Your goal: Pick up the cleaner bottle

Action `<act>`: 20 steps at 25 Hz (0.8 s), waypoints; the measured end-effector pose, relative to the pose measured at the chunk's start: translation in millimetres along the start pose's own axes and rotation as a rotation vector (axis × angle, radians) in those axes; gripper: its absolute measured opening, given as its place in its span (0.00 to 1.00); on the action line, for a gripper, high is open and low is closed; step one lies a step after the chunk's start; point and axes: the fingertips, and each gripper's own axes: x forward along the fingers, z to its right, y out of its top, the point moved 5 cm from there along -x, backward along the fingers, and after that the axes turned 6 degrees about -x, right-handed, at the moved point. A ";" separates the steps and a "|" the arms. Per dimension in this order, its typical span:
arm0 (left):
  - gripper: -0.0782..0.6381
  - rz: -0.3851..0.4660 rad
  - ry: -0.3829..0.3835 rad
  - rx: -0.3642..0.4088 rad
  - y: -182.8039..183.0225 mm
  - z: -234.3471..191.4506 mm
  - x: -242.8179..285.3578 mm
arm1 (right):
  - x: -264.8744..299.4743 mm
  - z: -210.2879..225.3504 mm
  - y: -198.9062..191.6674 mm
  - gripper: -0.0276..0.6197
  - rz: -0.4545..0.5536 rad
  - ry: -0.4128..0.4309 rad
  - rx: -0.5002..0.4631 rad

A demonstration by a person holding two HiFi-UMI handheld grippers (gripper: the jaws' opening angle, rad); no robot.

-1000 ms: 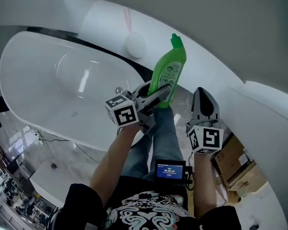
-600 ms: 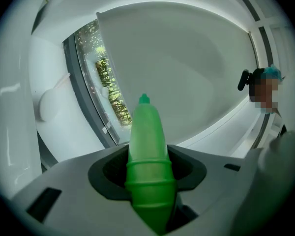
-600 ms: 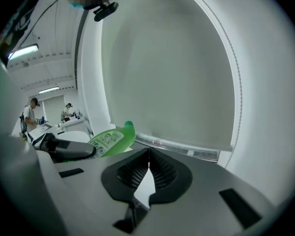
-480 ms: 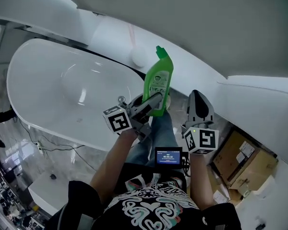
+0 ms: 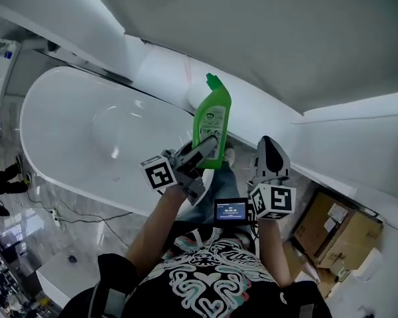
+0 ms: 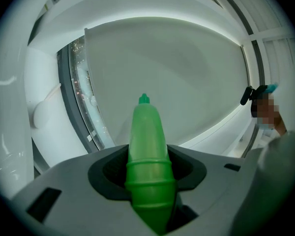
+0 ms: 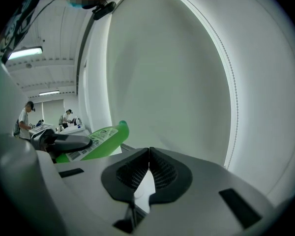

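Observation:
A green cleaner bottle (image 5: pixel 211 124) with a white label and a bent spout is held up in the air, its lower body clamped in my left gripper (image 5: pixel 207 146). In the left gripper view the bottle (image 6: pixel 147 159) fills the gap between both dark pads, spout pointing away. My right gripper (image 5: pixel 270 152) hovers to the bottle's right, apart from it, its tips touching and nothing between them. The right gripper view shows its own closed jaws (image 7: pixel 148 154) and the bottle (image 7: pixel 96 141) off to the left in the other gripper.
A large white bathtub (image 5: pixel 66 144) lies below at the left, with a white curved wall (image 5: pixel 265 38) behind. Cardboard boxes (image 5: pixel 335 227) stand on the floor at the lower right. People stand far off in the room (image 7: pixel 24 119).
Both grippers have risen, the left one carrying the bottle up with it. The bathtub and floor now look farther below. The bottle stays clamped the same way.

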 end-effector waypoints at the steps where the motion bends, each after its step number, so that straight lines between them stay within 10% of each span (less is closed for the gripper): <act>1: 0.39 0.001 -0.003 -0.003 0.1 3.7 -0.6 | -2.6 0.8 2.9 0.09 0.005 -0.002 -0.003; 20: 0.38 0.048 -0.098 -0.029 2.5 68.0 -3.0 | -36.8 17.1 38.7 0.09 0.077 -0.048 -0.027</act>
